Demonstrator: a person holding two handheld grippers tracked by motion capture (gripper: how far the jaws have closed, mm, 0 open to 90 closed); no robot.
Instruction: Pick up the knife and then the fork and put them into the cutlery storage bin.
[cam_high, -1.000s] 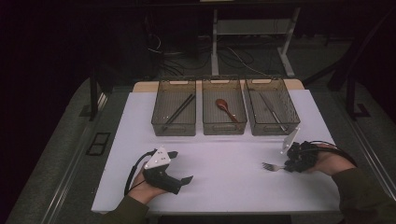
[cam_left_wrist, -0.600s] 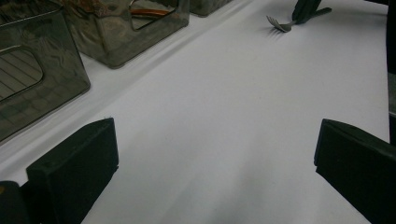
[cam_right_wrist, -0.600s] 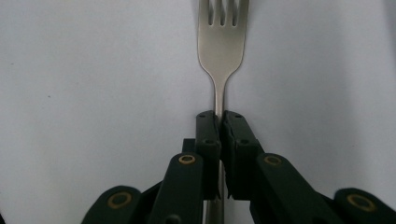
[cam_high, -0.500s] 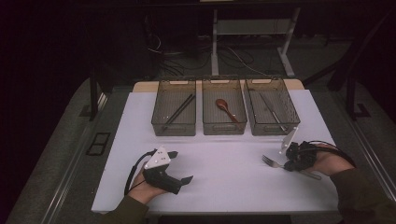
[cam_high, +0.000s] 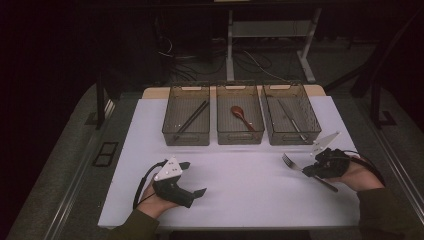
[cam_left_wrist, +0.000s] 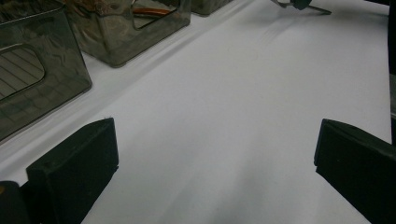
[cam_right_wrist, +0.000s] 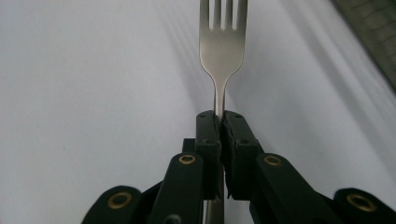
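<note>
Now the left hand-held gripper (cam_high: 192, 192) rests gaping and empty near the desk's (cam_high: 240, 200) front edge, while the right hand-held gripper (cam_high: 309, 171) pinches the fork (cam_high: 291, 162) by the right edge; next, probably carry it to the far right bin (cam_high: 292, 137).

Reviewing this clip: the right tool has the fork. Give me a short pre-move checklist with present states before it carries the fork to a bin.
1. Grip on fork: right tool is shut on the handle neck; jaws have just been closing. Ok.
2. Fork straight in jaws: tines point straight ahead in the right gripper view. Ok.
3. Fork lifted off the table: cannot tell.
4. Left tool: open, apart from the fork, resting near the table's front. Ok.
5. Right-hand bin: already holds metal cutlery, room left beside it. Ok.
6. Path to that bin: bare table between. Ok.
</note>
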